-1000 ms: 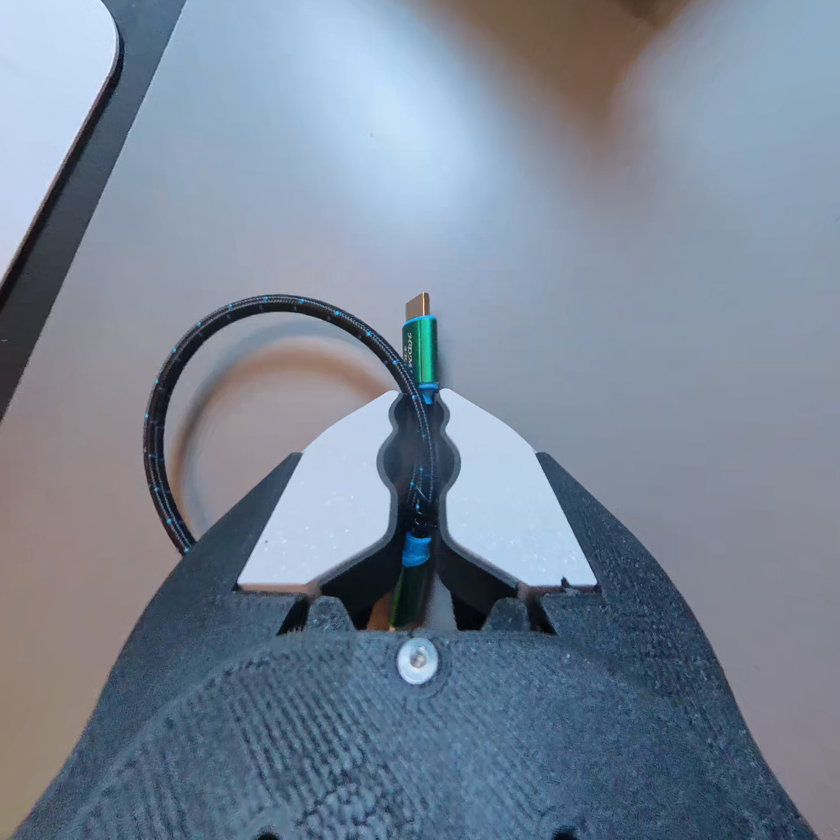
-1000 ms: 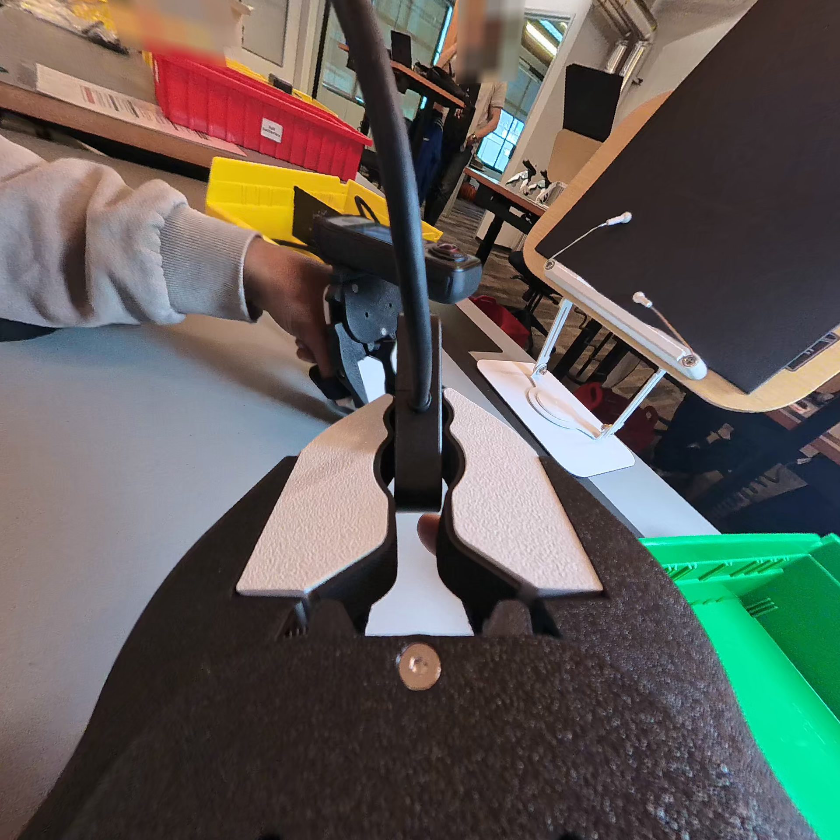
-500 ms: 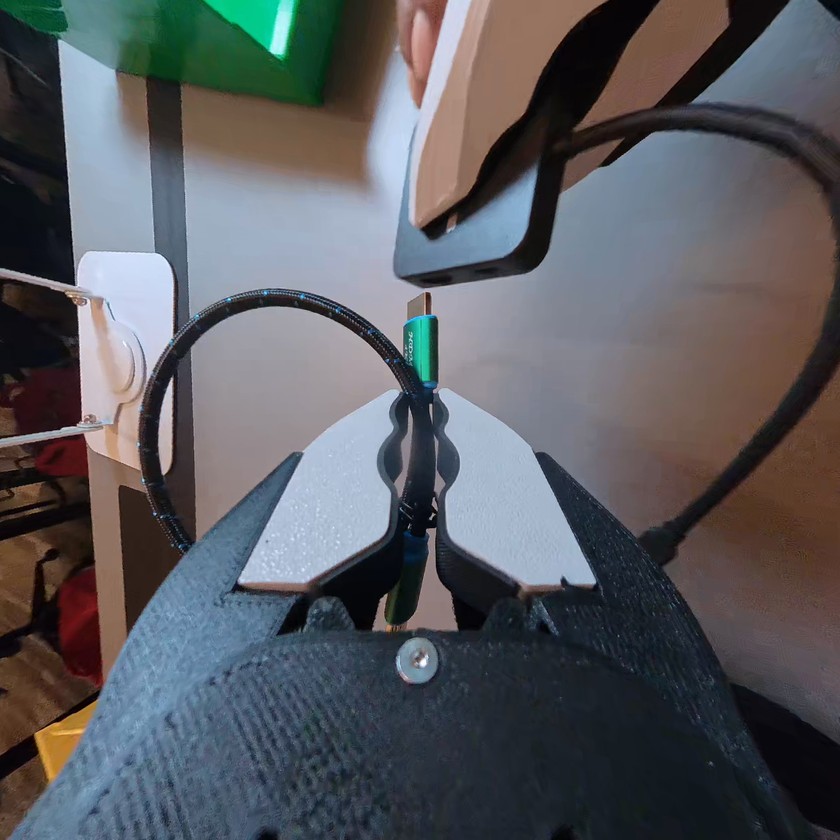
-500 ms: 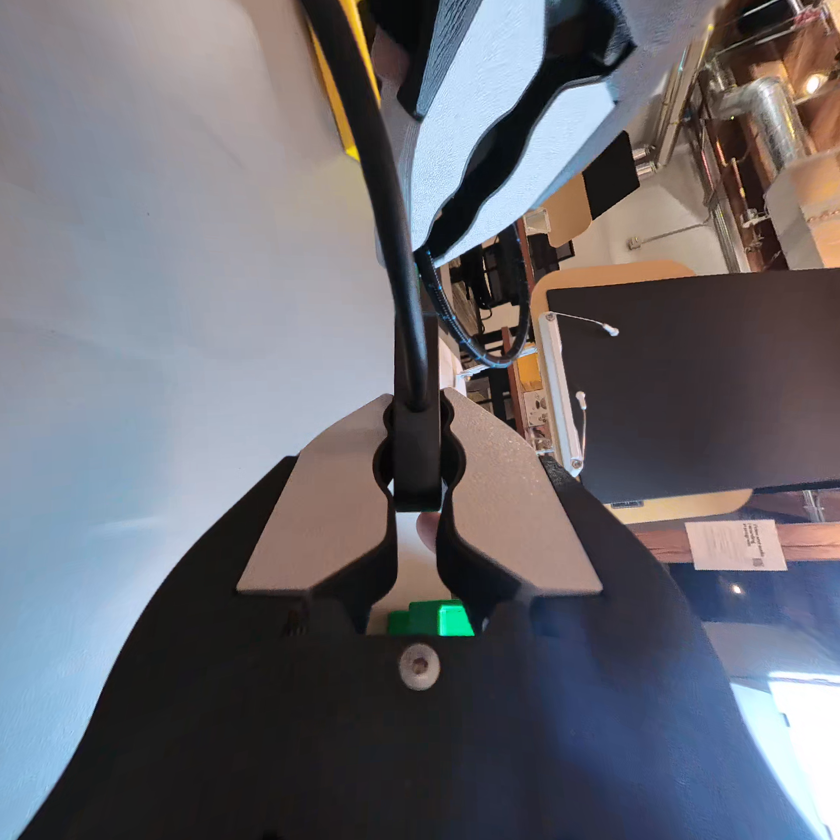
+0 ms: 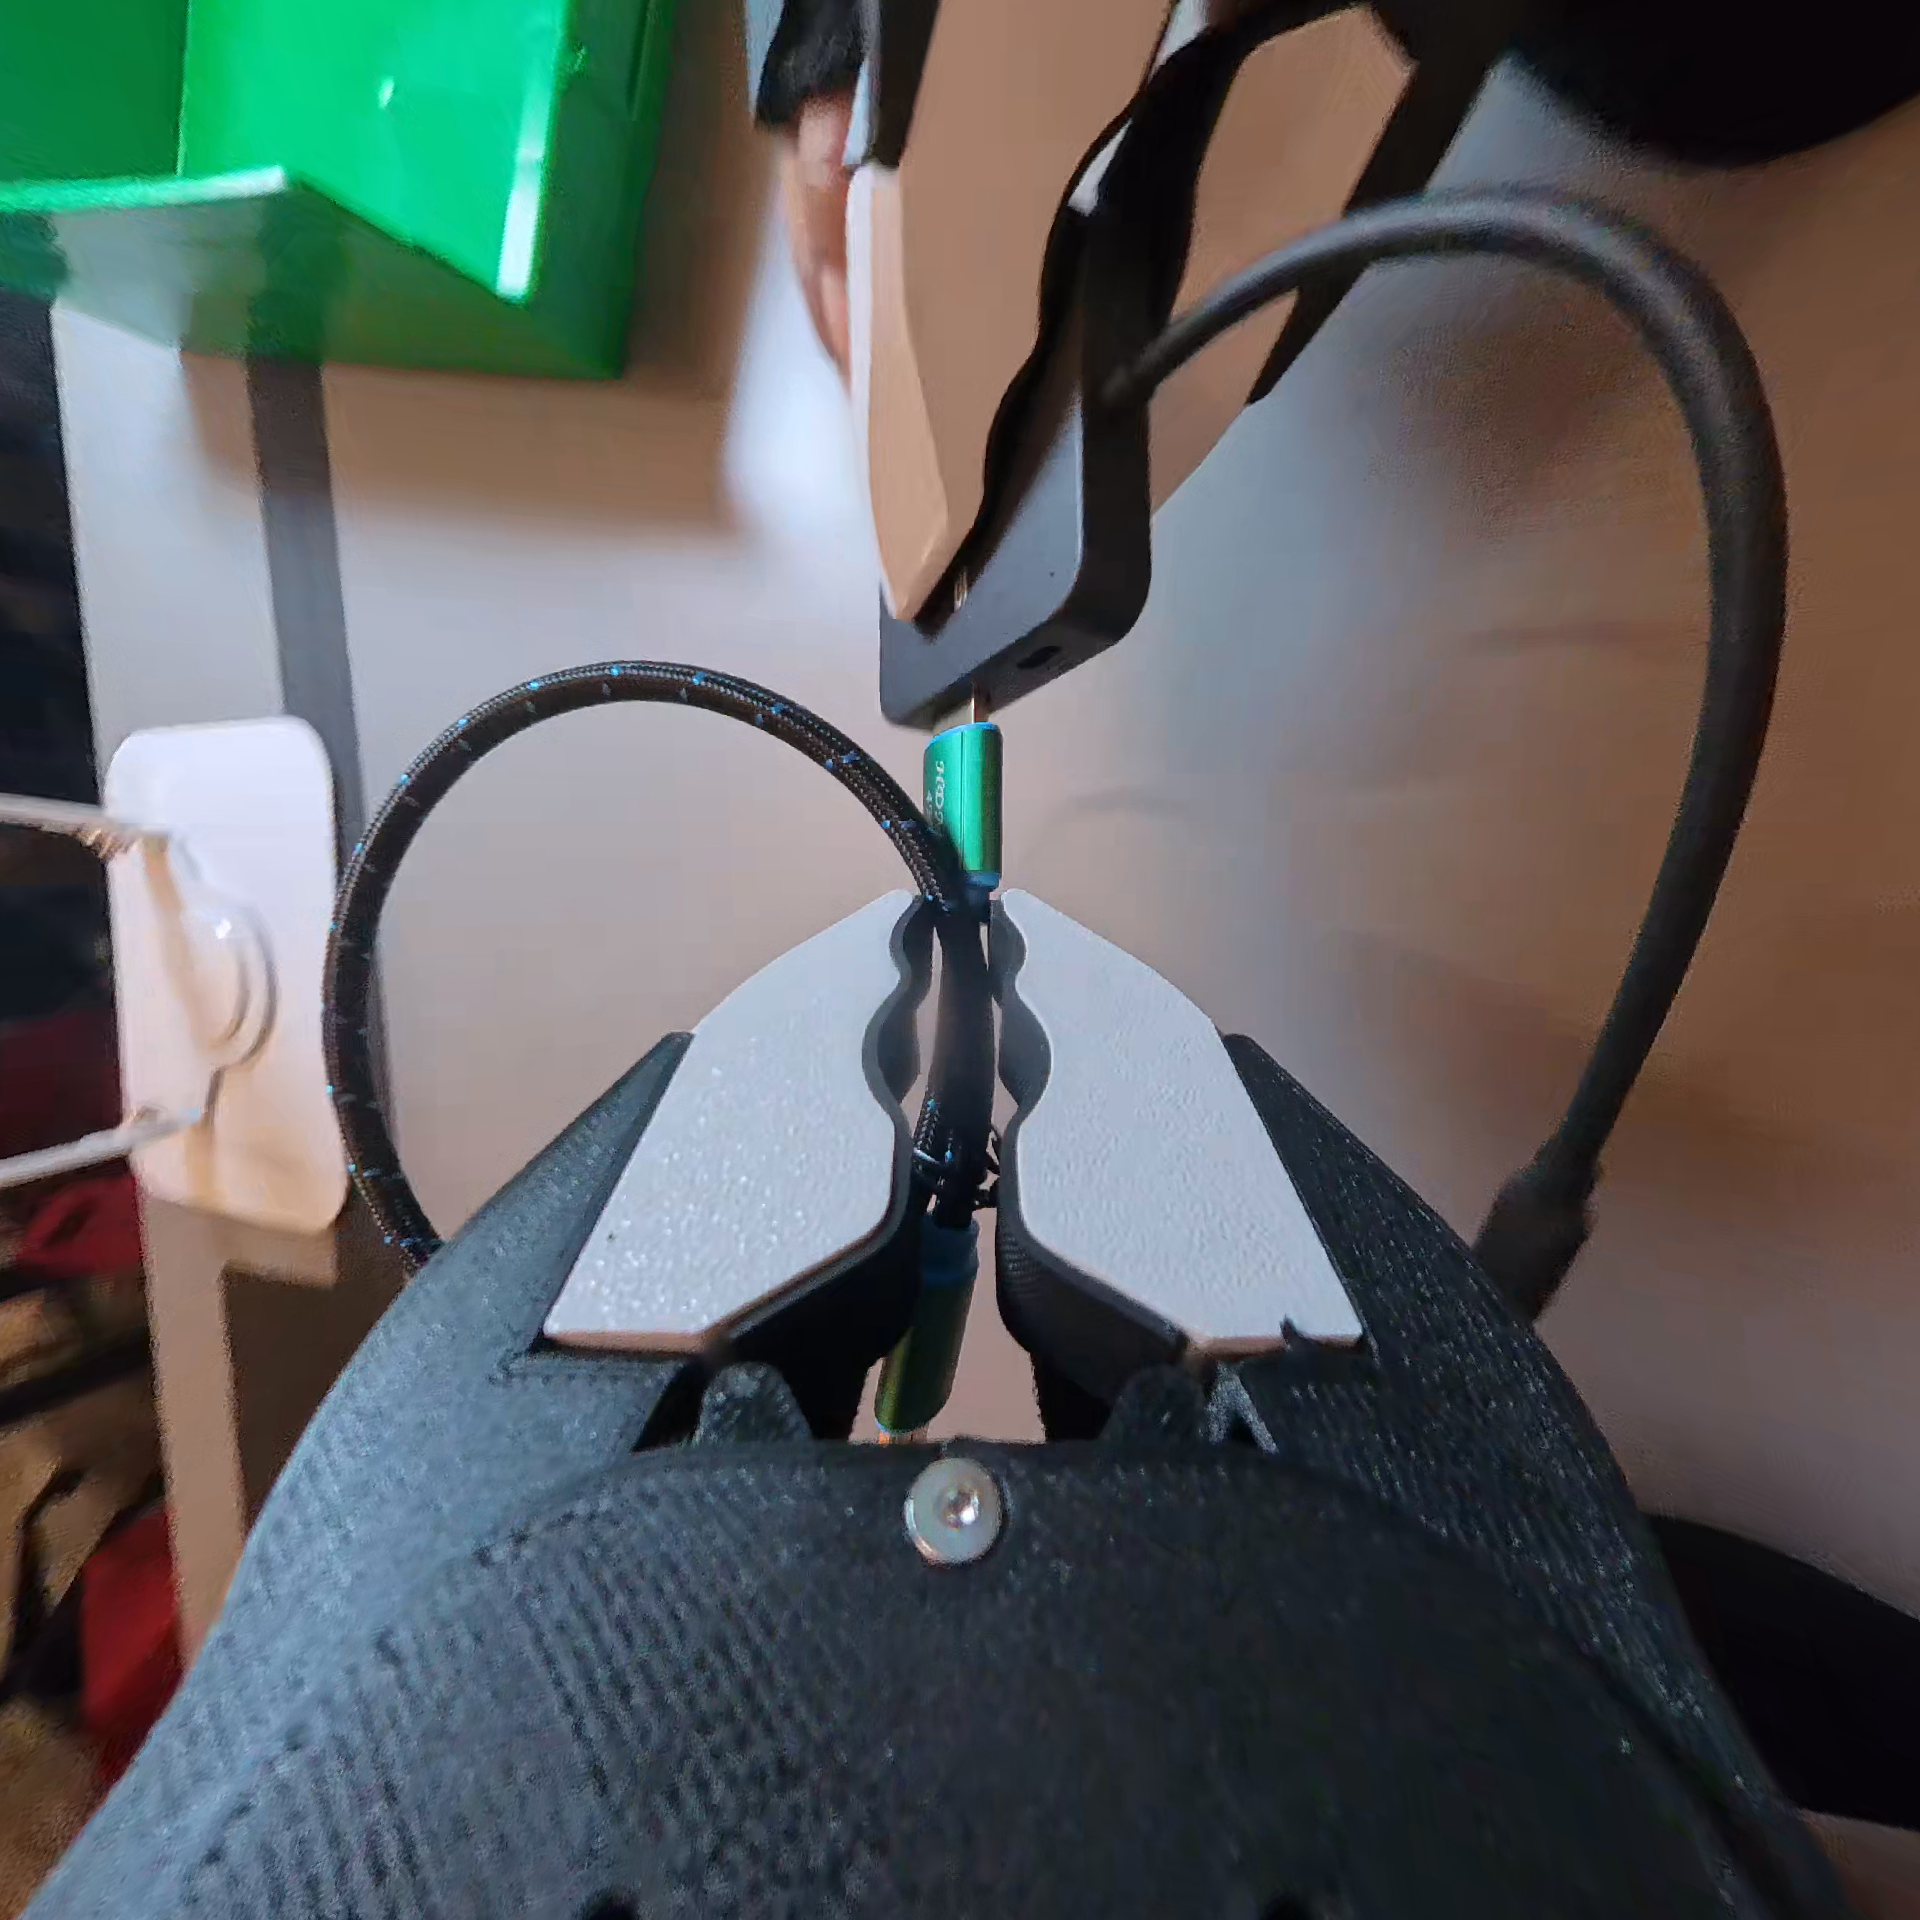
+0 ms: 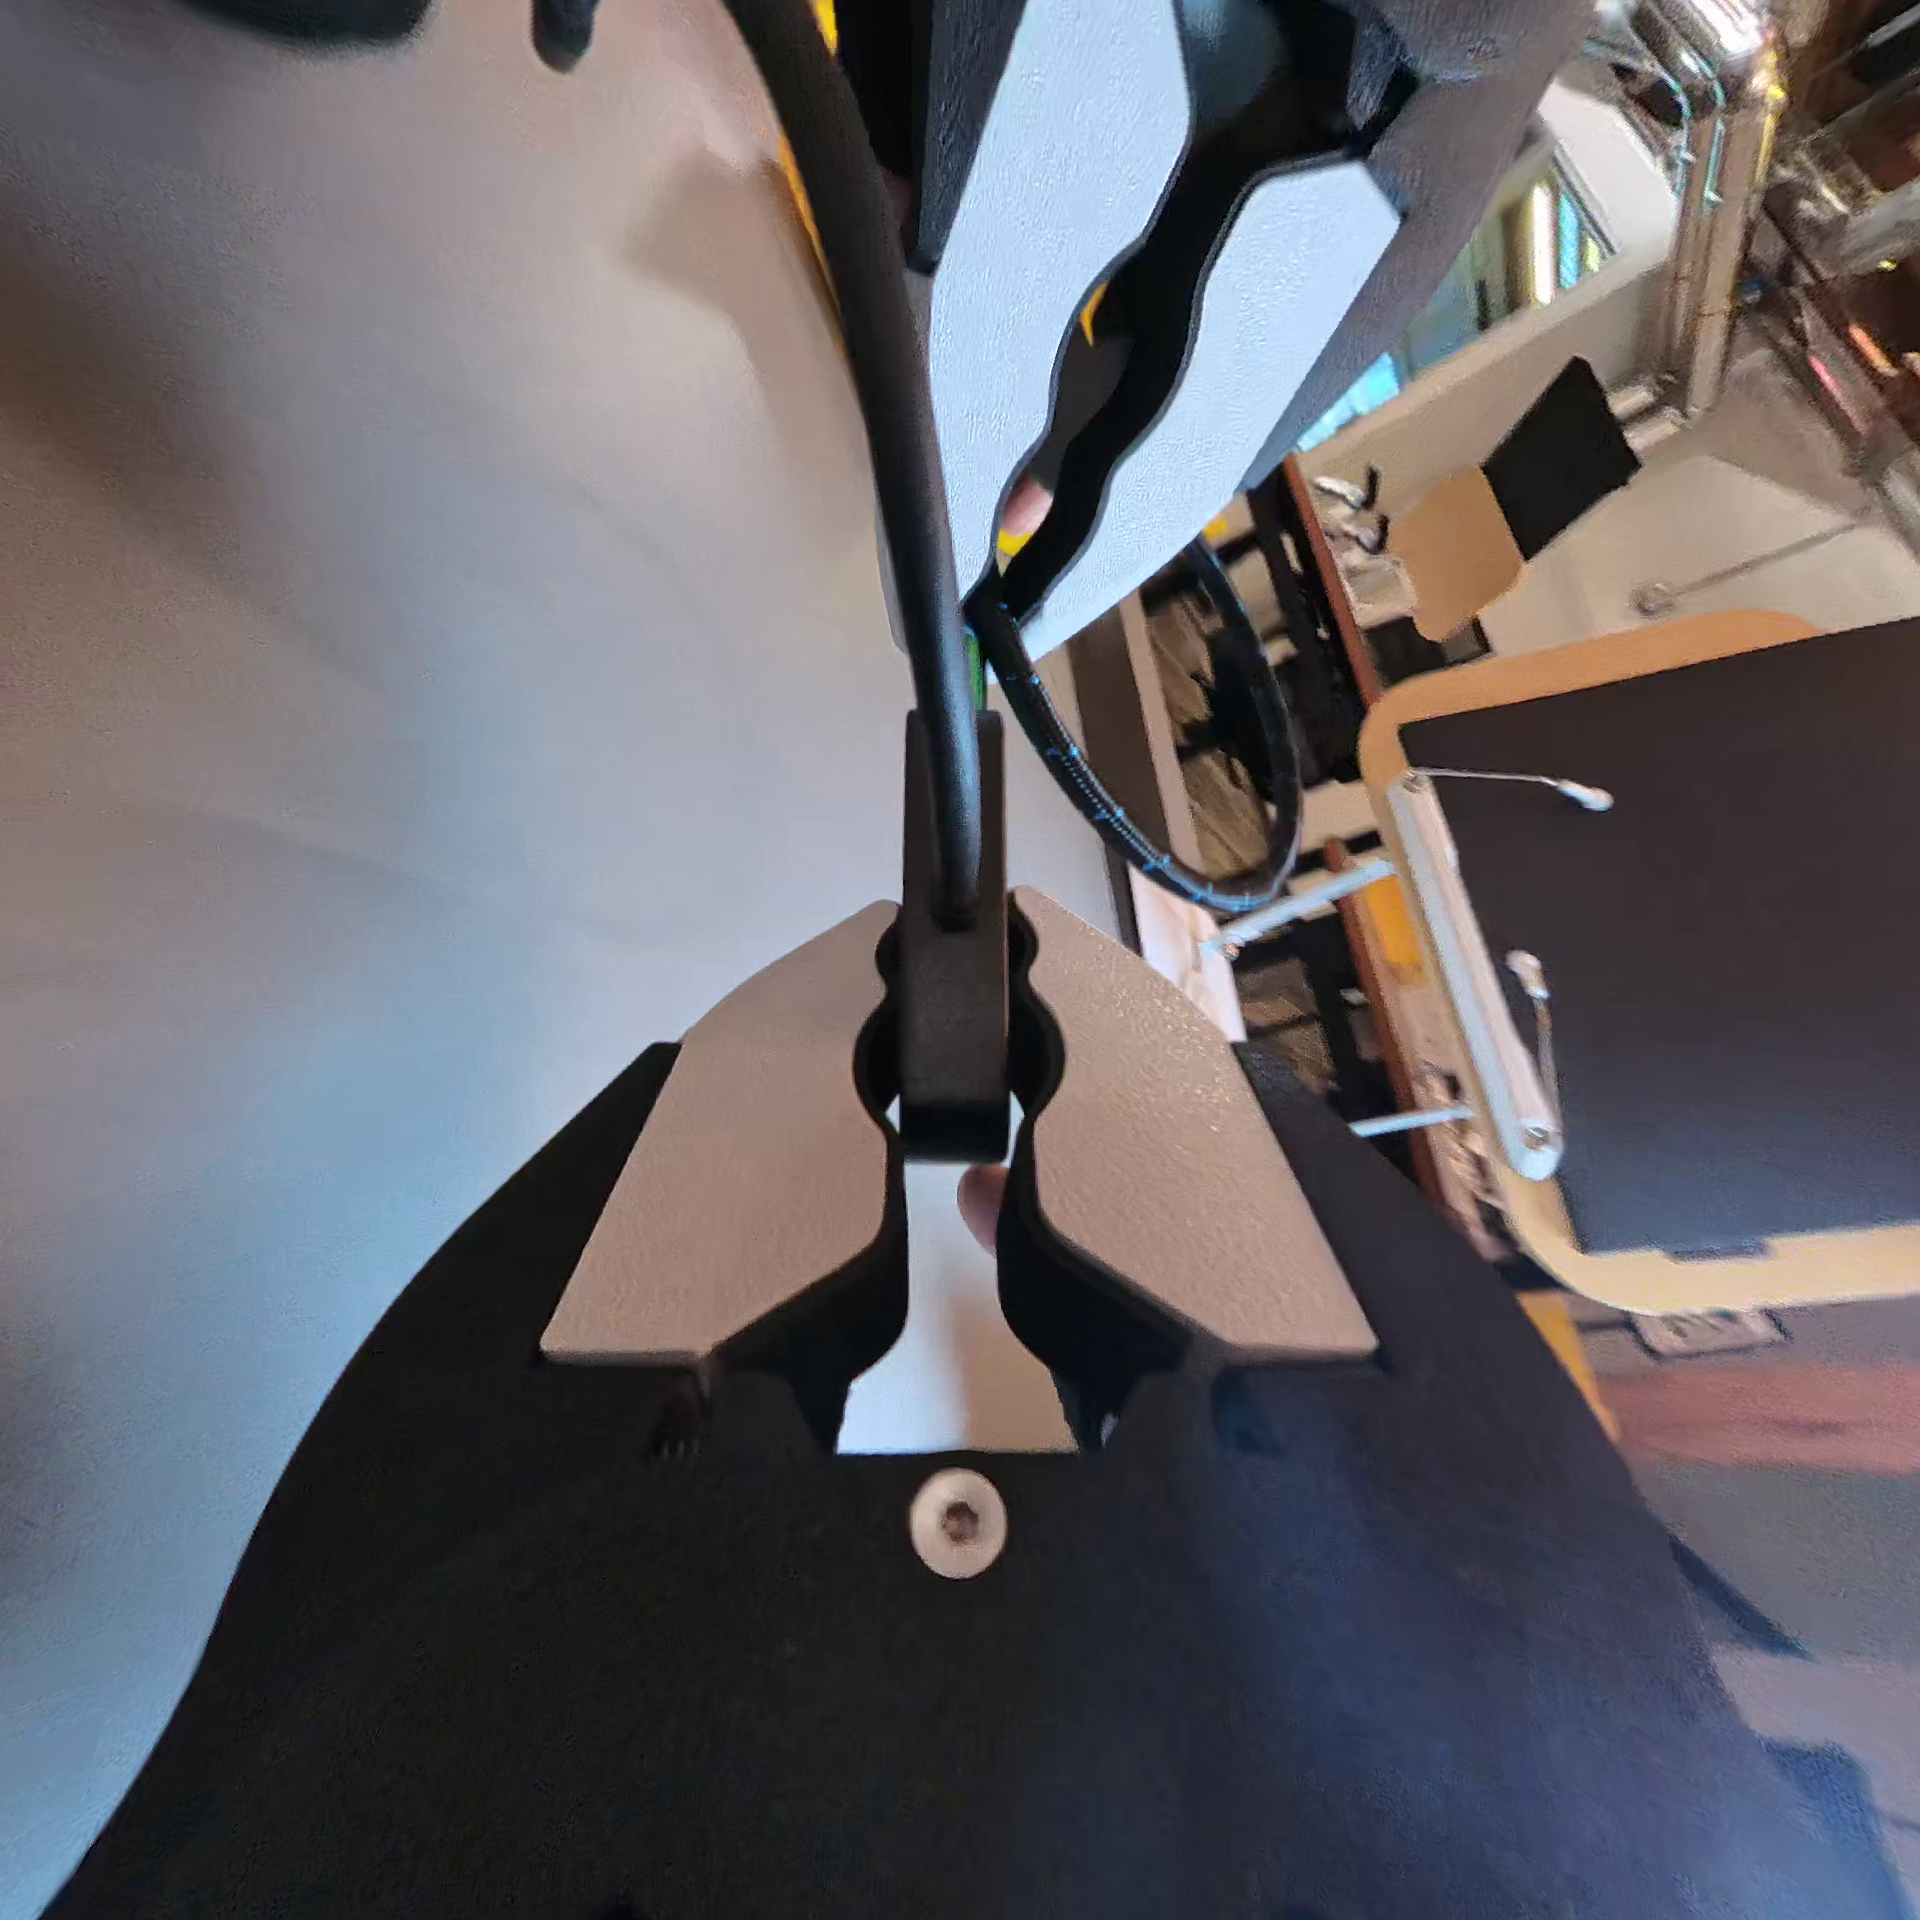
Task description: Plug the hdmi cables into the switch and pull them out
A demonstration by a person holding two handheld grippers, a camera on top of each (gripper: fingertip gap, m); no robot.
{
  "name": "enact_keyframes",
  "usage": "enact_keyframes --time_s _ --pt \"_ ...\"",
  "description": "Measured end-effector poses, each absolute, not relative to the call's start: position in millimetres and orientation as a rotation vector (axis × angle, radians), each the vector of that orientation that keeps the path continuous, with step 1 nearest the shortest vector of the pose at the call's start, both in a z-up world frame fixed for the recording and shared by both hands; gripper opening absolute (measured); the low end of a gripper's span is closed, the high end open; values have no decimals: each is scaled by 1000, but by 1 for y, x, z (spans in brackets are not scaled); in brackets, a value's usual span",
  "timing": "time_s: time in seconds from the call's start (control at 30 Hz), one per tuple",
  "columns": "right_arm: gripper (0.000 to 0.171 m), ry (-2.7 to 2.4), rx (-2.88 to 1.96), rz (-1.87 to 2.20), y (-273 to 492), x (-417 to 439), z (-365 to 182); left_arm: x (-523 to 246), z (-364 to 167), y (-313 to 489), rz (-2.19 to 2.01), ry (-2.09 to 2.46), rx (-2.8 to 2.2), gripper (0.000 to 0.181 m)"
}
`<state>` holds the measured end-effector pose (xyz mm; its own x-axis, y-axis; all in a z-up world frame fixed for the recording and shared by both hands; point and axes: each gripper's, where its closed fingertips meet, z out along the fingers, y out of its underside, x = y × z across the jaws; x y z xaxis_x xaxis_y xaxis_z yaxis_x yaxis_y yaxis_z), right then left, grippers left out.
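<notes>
Nearest the lens in the left wrist view, the left hand-held gripper (image 5: 961, 904) is clamped on a braided cable (image 5: 358, 935) just behind its green plug (image 5: 964, 805). The cable's second green plug (image 5: 920, 1371) hangs deep between the fingers, and the slack arcs out to the left in a springy loop.

Just beyond, the green plug's metal tip meets the near edge of the black switch (image 5: 1023, 582), apparently at a port mouth; whether it has entered cannot be told. The right hand-held gripper (image 5: 997, 499) holds the switch from the far side, pinched across its flat faces, while the switch's own smooth black lead (image 5: 1704, 623) curls away to the right above the tabletop (image 5: 1351, 831). A green bin (image 5: 312, 177) sits far left.

In the right wrist view the same grip shows close up: the fingers are closed on the switch (image 6: 954, 1039), with the lead (image 6: 904, 416) rising from it.

Both items look light. The plug's metal shell seems rigid, though slick enough to slip, so a hold there would likely transmit a push better than the present grip on the flexible braid, which may buckle under insertion force. The switch is a hard, thin slab; its broad faces appear the safest purchase, since any twist could jam the plug at the port.
</notes>
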<state>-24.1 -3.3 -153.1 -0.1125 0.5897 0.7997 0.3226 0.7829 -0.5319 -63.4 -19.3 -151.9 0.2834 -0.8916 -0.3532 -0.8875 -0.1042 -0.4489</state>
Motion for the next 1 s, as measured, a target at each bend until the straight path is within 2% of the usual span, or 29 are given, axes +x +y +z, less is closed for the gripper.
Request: enact_keyframes --time_s 0.23,0.4,0.53,0.77,1.0 --pt "14 -1682 -682 477 -34 -23 -130 -60 -140 -38 -324 1629 -1846 11" --pt "14 -1748 -642 477 -49 -25 -135 -57 -154 -43 -294 1731 -1812 10" --pt "15 -1749 -613 566 -63 -23 -125 -41 -148 -53 -476 1734 -1713 10" --pt "15 -1702 -712 705 -55 -17 -112 -37 -132 -54 -631 1626 -1754 11" --pt "17 -1766 -838 594 -36 -18 -131 -47 -133 -53 -694 1539 -1911 11"
